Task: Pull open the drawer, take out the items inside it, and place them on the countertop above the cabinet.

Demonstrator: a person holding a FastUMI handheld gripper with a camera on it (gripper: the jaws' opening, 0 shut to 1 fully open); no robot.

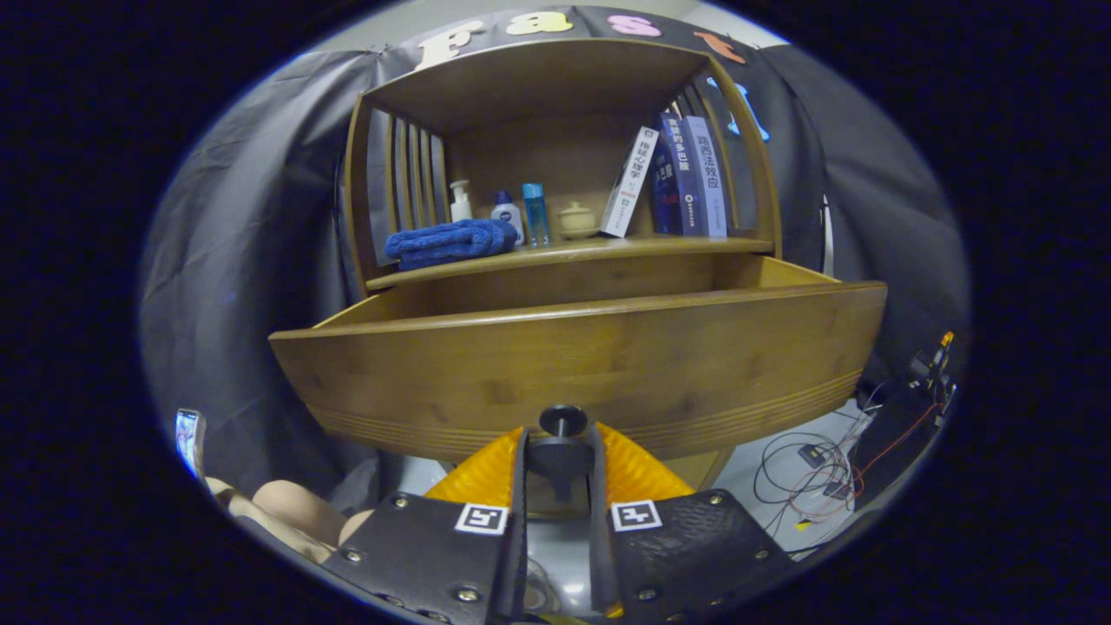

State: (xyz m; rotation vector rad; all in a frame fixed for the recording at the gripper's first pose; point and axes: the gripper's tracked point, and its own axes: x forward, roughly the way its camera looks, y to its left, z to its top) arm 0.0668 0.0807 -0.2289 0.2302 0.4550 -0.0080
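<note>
The gripper [562, 447] is clamping the dark knob [562, 423] on the drawer [581, 365] front — both orange fingers [486, 473] pressing its stem. The drawer is standing pulled out from the cabinet [555, 130]; its inside is hidden behind the front panel. On the countertop [608, 250] above, a blue towel [451, 241], bottles [508, 213] and books [686, 178] are sitting.

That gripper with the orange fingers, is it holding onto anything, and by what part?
Yes. The gripper is closed on the drawer, with both orange fingers pressing on the small dark knob at the middle of the pulled-out drawer front.
</note>
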